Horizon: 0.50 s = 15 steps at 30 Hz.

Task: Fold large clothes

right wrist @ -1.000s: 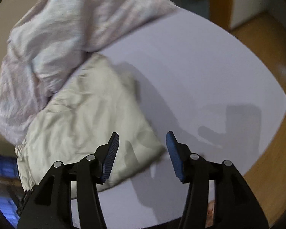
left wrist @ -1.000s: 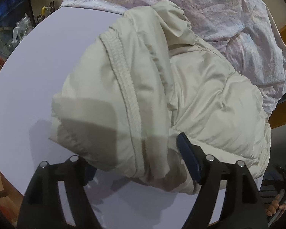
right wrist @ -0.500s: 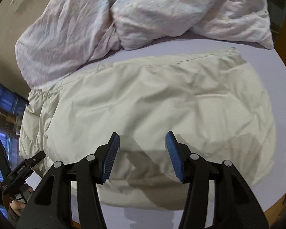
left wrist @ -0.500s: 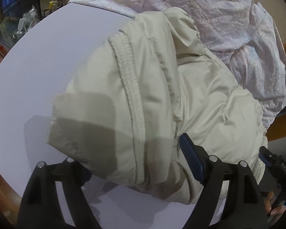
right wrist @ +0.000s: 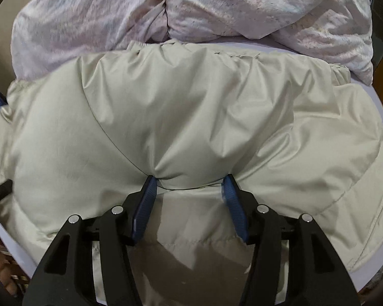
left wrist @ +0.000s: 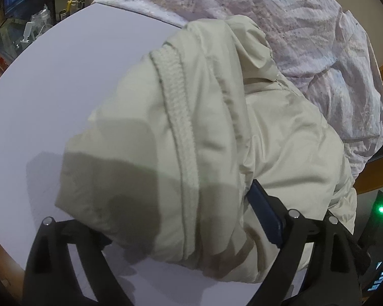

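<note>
Round white table (left wrist: 51, 89): bare surface at left of frame. Cream puffer jacket (right wrist: 191, 117) is spread mid-frame, touching crumpled pink bedding (right wrist: 89, 20) above. Right gripper (right wrist: 190, 186) is pressed in, jaws apart, nothing pinched. Left gripper (left wrist: 166, 219) straddles the jacket bulk, wide open. Slippery padding may spring unfolded; bedding crowds the upper edge.

No readable text, label, brand or number is being shown in either view. Pale markings are being displayed on a dark device (left wrist: 381, 278) at the left view's lower right edge, too blurred to read.
</note>
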Tool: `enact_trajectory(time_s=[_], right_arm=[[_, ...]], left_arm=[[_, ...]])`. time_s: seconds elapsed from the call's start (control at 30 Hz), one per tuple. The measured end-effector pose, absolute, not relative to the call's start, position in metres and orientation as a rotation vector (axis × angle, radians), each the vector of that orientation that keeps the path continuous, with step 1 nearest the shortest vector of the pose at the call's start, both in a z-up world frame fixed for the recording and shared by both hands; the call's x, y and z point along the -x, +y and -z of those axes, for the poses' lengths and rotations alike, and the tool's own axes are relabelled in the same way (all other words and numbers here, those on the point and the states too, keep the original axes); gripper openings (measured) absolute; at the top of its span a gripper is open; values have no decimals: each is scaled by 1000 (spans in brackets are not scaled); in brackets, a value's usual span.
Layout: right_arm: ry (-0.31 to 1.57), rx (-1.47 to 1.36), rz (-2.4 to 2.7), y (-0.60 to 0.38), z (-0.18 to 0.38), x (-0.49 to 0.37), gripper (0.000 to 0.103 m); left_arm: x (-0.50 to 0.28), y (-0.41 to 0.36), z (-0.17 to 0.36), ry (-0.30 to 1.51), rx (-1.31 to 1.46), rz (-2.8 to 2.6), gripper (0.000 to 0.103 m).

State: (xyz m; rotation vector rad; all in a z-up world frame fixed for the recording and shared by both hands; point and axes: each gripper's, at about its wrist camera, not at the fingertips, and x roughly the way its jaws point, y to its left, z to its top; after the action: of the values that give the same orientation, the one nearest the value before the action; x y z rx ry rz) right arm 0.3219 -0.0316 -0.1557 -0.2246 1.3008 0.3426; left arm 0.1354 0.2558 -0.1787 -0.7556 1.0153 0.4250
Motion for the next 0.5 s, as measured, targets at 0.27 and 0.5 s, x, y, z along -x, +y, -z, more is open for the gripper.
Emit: enact_trajectory(time_s=[0.27, 0.5], right_arm=[[1291, 242, -367, -32, 164, -320, 58], [1245, 244, -350, -32, 163, -310, 58]], left_arm=[[-148, 258, 181, 1046, 740, -386, 96], [-148, 262, 190, 1033, 787, -367, 97]])
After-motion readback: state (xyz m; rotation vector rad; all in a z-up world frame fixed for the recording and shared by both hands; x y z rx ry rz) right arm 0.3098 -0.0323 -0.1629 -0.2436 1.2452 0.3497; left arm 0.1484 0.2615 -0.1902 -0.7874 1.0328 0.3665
